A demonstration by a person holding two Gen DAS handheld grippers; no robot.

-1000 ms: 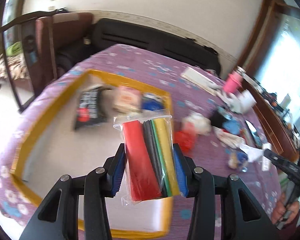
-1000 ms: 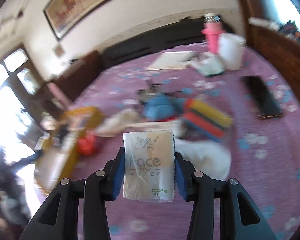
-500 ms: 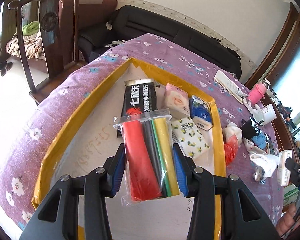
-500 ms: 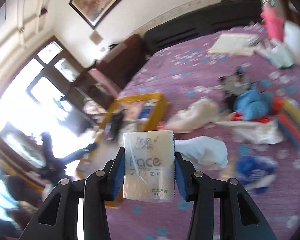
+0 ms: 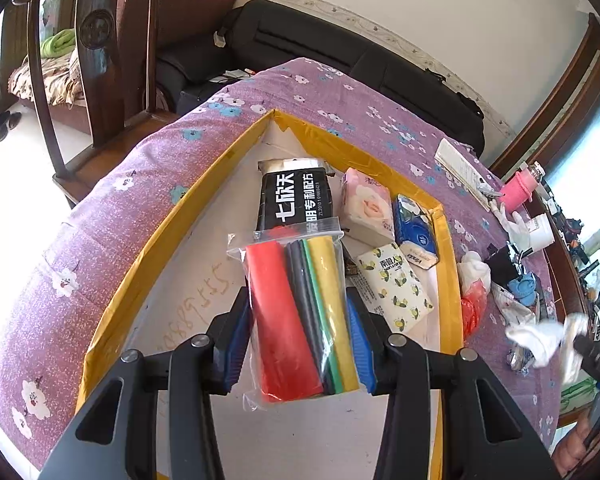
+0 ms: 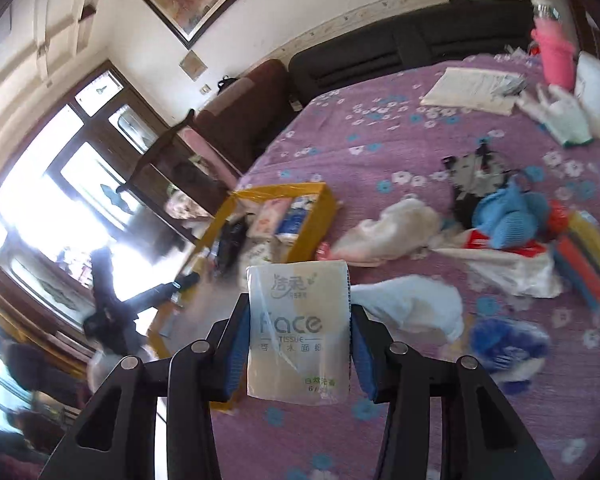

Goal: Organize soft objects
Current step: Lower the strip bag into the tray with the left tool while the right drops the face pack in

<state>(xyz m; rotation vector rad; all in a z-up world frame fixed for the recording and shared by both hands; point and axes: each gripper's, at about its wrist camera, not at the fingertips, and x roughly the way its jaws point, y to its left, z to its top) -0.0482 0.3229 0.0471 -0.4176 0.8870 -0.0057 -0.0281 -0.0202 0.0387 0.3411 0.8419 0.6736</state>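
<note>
My left gripper (image 5: 298,338) is shut on a clear bag of red, grey, green and yellow strips (image 5: 296,312), held above the yellow-rimmed box (image 5: 188,204). Inside the box lie a black packet (image 5: 294,198), a pink tissue pack (image 5: 366,204), a blue pack (image 5: 416,228) and a lemon-print pack (image 5: 396,284). My right gripper (image 6: 298,344) is shut on a Face tissue pack (image 6: 298,328), above the purple cloth, with the box (image 6: 312,220) ahead to the left.
Loose soft items lie on the purple floral cloth (image 6: 380,152): white cloths (image 6: 412,304), a blue knit item (image 6: 508,216), coloured sponges (image 6: 584,260), a white glove (image 6: 556,112). A pink bottle (image 6: 556,56) stands at the back. A wooden chair (image 5: 96,60) is beside the table.
My left gripper has edged in over the box with the bag. My right gripper has moved with the tissue pack, so the box now sits closer ahead of it.
</note>
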